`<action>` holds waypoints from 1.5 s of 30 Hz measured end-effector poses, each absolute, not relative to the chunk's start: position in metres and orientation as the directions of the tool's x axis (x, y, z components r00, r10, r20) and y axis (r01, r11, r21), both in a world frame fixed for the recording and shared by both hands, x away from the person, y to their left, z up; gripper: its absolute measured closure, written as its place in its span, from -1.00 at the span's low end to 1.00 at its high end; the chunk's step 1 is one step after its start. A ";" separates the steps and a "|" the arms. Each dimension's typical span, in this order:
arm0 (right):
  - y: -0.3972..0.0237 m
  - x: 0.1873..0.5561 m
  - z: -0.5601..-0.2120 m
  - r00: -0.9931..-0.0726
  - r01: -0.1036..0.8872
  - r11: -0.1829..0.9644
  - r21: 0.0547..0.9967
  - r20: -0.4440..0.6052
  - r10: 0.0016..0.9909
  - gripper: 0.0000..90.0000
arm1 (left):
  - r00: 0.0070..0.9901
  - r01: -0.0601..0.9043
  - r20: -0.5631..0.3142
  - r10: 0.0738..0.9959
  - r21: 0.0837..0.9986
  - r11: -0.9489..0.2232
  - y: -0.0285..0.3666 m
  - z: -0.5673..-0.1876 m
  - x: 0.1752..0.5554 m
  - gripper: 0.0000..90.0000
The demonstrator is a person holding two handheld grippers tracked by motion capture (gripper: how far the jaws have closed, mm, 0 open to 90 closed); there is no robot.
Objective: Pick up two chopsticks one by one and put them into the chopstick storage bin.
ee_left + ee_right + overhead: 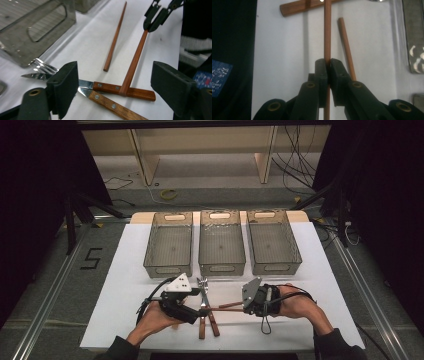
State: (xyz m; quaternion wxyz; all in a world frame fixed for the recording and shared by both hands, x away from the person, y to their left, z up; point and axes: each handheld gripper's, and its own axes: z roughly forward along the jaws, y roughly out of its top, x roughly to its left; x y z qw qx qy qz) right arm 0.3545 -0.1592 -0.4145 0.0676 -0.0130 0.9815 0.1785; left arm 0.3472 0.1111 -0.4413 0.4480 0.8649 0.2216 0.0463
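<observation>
Near the front of the white worktop (125,285), the right gripper (328,65) has its fingers pinched tight on one brown chopstick (327,32), whose long axis runs straight out from the fingers toward the left hand, its far tip resting across the wooden handle of a knife (123,90). A second chopstick (115,40) lies loose on the worktop just beside the held one, roughly parallel and apart from it. The left gripper (115,82) hovers low over the knife and a fork (41,65), its fingers spread wide with nothing between them, pointing along the worktop toward the right hand. Both forearms lie low and angled inward. Three clear bins (168,251) stand in a row behind; by judgement the right hand is best placed to carry its chopstick to one.
</observation>
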 end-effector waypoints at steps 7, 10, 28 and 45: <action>-0.150 0.349 -0.416 -0.990 -0.083 0.934 0.348 -0.134 -0.038 0.89 | 0.936 0.286 -0.063 0.346 0.709 -0.645 0.089 -0.443 0.343 -0.34; -0.147 0.347 -0.415 -0.989 -0.097 0.931 0.351 -0.137 -0.052 0.89 | 0.946 0.263 -0.041 0.321 0.676 -0.689 0.085 -0.444 0.341 -0.24; -0.137 0.340 -0.417 -0.986 -0.131 0.934 0.333 -0.142 -0.088 0.89 | 0.979 0.176 -0.024 0.203 0.598 -0.782 0.079 -0.446 0.332 0.53; -0.136 0.338 -0.417 -0.982 -0.141 0.935 0.325 -0.166 -0.090 0.60 | 0.987 0.142 -0.023 0.158 0.587 -0.797 0.082 -0.448 0.329 0.84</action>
